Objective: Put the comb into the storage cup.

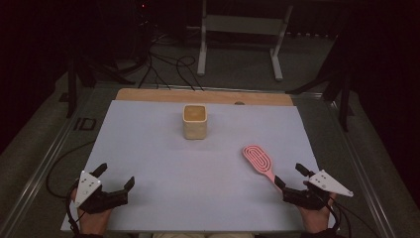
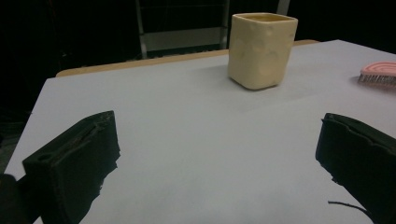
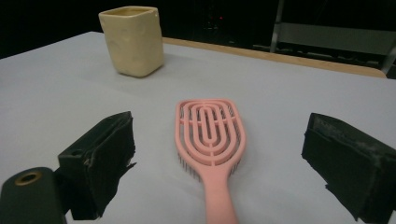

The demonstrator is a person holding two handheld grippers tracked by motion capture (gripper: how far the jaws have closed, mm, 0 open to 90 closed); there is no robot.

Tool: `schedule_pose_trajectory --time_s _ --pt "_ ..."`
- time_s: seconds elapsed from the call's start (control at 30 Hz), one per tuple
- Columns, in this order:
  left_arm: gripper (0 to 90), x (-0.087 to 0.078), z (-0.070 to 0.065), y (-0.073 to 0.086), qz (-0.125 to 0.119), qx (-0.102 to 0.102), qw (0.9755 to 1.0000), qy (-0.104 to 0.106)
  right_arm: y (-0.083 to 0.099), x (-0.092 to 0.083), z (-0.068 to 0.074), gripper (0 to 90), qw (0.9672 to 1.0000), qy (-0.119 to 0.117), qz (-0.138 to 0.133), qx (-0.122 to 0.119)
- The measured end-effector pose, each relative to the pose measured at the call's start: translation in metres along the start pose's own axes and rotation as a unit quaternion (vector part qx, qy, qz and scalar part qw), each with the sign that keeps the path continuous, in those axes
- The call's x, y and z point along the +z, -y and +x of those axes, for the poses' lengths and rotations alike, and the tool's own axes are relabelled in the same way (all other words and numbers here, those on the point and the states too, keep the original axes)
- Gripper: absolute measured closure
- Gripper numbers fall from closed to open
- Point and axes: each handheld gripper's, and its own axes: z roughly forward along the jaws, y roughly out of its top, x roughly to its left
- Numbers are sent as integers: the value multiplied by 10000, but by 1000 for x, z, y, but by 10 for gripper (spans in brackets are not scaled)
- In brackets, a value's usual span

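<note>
A pink hairbrush [image 1: 258, 161] lies flat on the white table cover [image 1: 173, 163] at the right, its handle pointing toward me. My right gripper [image 1: 290, 175] stands open just behind the handle's end. In the right gripper view the brush [image 3: 210, 140] lies between the wide-apart jaws of this gripper [image 3: 219, 125], touched by neither pad. A cream square cup [image 1: 194, 121] stands upright at the middle back and rises beyond the brush [image 3: 133, 39]. My left gripper [image 1: 115, 176] rests open at the near left with nothing between its fingers [image 2: 218, 123]. Ahead of it are the cup [image 2: 261, 49] and the brush head [image 2: 379, 74].
A wooden strip [image 1: 203, 95] runs along the table's far edge. Beyond it, on the dark floor, stand a white metal frame [image 1: 237, 29] and loose cables [image 1: 163, 64]. Metal rails [image 1: 44, 158] flank the table on both sides.
</note>
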Motion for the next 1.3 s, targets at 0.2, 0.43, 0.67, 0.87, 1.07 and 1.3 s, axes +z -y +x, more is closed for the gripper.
schedule_pose_trajectory --time_s 0.2,0.43,0.67,0.87,1.07,1.3 --pt "0 -4 3 1 -54 -89 9999 -116 -7 4 3 93 9998 27 199 -80" --pt "0 -3 3 2 -27 -107 9998 -134 -20 8 8 93 9991 22 350 -226" --pt "0 -3 3 2 -7 -84 9999 -140 -31 16 7 93 9982 52 543 -233" --pt "0 -2 1 2 14 -80 9999 -116 -38 25 8 93 9971 63 699 -306" --pt "0 -1 0 3 47 -45 9999 -97 -42 34 12 92 9955 50 867 -369" --pt "0 -2 0 3 35 -77 9999 -135 -51 44 14 89 9909 21 1254 -493"
